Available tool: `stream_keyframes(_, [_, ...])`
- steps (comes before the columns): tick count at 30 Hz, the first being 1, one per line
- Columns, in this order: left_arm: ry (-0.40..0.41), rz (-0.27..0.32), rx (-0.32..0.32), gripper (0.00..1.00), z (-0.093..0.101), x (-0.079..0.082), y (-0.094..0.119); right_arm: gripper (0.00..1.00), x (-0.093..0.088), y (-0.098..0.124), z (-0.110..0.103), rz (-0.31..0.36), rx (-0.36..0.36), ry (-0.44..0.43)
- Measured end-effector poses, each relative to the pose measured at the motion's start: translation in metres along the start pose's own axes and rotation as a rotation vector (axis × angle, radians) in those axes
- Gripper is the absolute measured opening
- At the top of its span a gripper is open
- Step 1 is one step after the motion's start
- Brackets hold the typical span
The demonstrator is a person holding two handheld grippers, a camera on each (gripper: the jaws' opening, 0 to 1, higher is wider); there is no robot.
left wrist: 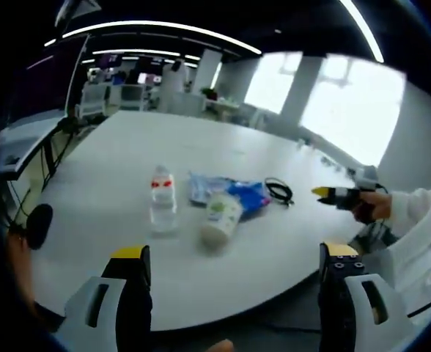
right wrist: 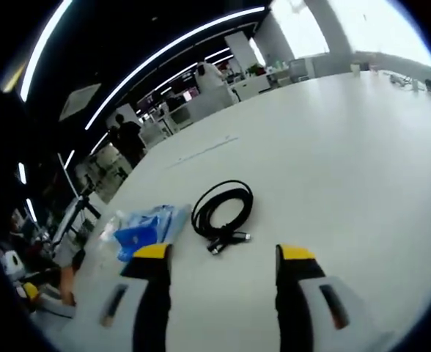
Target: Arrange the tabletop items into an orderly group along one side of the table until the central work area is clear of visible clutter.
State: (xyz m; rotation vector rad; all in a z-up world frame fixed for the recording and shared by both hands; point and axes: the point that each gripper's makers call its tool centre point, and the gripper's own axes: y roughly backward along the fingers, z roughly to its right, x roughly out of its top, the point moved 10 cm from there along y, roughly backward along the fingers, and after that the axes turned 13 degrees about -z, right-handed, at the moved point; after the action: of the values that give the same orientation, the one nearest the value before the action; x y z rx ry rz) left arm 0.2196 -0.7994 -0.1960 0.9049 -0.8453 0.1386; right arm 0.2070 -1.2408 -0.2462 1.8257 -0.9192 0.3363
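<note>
Wide white table (left wrist: pixel 274 161) under long ceiling light strips, desks and monitors far behind at 11 o'clock, bright windows at 1 o'clock.

Left gripper view: clear water bottle (left wrist: pixel 163 202) upright near the table's near edge, red label band, level of any water not readable. Just to its 3 o'clock, a pale cup (left wrist: pixel 220 218) with green print, tipped on its side, mouth turned away, contents hidden. Behind the cup and touching it, a blue plastic bag (left wrist: pixel 234 192), crumpled, contents unclear. At the bag's 3 o'clock, a coiled black cable (left wrist: pixel 278 191), just beside it. Round black object (left wrist: pixel 38 224) at 9 o'clock, off the table edge. Left gripper (left wrist: pixel 234 257) at 6 o'clock, yellow-tipped jaws spread wide, nothing between them, short of the table edge. Right gripper (left wrist: pixel 325 193) at 3 o'clock, held in a hand (left wrist: pixel 369 205) with a white sleeve; jaw spread not readable from here.

Right gripper view: cable (right wrist: pixel 223 209) at centre, plugs toward the jaws, blue bag (right wrist: pixel 146 227) at its 9 o'clock. Right gripper (right wrist: pixel 224 255) at 6 o'clock, jaws apart, empty, just short of the cable. People standing far off at 10 o'clock.
</note>
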Motion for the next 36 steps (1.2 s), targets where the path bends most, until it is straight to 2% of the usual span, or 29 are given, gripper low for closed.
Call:
stream_keyframes(5, [-0.016, -0.021, -0.021, 0.92, -0.006, 0.002, -0.006, 0.55, -0.015, 0.009, -0.01, 0.011, -0.002, -0.015])
stream_keyframes(14, [-0.04, -0.053, -0.041, 0.93, -0.024, 0.009, -0.011, 0.56, -0.022, 0.026, -0.019, 0.01, -0.012, 0.069])
stream_keyframes(17, [-0.049, -0.07, -0.049, 0.92, -0.03, 0.01, -0.013, 0.56, -0.027, 0.03, -0.025, 0.003, -0.02, 0.127])
stream_keyframes(22, [-0.062, -0.091, -0.06, 0.92, -0.036, 0.012, -0.015, 0.57, -0.036, 0.034, -0.033, -0.002, 0.013, 0.124])
stream_keyframes(31, [-0.082, -0.111, -0.083, 0.93, -0.044, 0.012, -0.014, 0.61, -0.048, 0.045, -0.047, -0.03, 0.021, 0.22])
stream_keyframes(36, [-0.079, -0.125, -0.103, 0.92, -0.049, 0.011, -0.014, 0.62, -0.053, 0.055, -0.063, -0.031, 0.014, 0.328])
